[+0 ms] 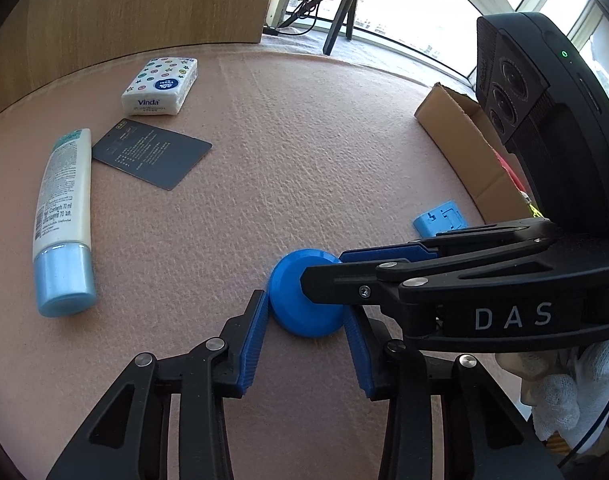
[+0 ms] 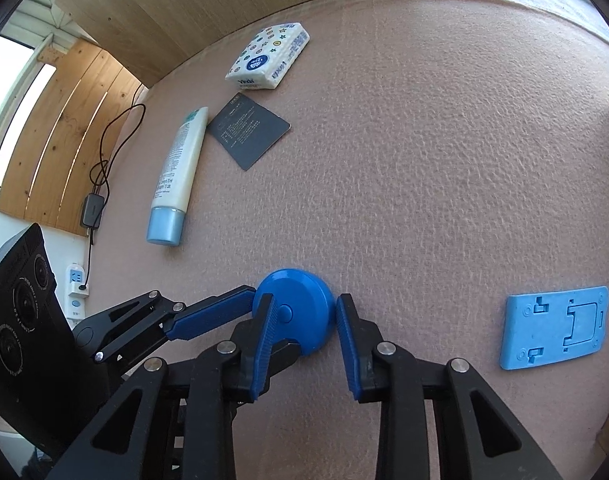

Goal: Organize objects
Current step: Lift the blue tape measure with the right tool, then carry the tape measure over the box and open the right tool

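On the pink textured mat (image 2: pixel 424 160), a round blue plastic disc (image 2: pixel 296 304) sits between the part-open fingers of both the left gripper (image 1: pixel 306 320) and the right gripper (image 2: pixel 302 324); whether either has gripped it cannot be told. Most of the sorting looks undone: a white tube with a light-blue cap (image 1: pixel 62 216), a dark grey card (image 1: pixel 152 154), a patterned tissue pack (image 1: pixel 160 86) and a flat blue plastic plate (image 2: pixel 554 326) lie loose. An open cardboard box (image 1: pixel 460 136) waits by bright windows.
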Motion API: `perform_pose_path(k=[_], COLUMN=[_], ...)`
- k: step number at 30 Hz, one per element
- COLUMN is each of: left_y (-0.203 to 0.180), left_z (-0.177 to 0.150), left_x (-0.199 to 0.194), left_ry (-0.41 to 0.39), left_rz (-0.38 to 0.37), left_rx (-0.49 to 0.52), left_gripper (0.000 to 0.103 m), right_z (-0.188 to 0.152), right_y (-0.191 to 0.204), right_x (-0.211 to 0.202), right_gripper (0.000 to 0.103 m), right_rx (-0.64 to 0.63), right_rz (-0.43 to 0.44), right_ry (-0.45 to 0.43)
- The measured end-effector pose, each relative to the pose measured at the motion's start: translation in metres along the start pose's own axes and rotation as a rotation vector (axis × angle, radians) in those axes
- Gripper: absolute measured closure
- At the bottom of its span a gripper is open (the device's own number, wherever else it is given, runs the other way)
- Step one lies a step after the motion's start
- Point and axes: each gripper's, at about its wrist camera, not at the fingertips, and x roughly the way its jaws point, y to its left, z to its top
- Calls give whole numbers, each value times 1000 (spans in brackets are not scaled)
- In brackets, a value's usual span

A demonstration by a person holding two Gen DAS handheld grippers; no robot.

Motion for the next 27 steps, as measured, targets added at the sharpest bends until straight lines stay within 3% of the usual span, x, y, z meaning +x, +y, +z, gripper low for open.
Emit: perform_pose_path(k=[7,15,27], left_y=[-16,-58,-167], left_z=[7,33,82], left_x=[-4,-14,-1], left_ry=[-31,-90,-138], left_rz=[5,-1,-87], left_rx=[14,96,250], left_gripper=[63,63,63], right_z=[-3,-6,-26], right_y=[-2,-22,-92], right_x=[-24,-75,-168], right_gripper=[75,75,75], right_rx=[-6,21,120], right_rz=[-22,-44,-107], right_ry=[-58,-159,-311])
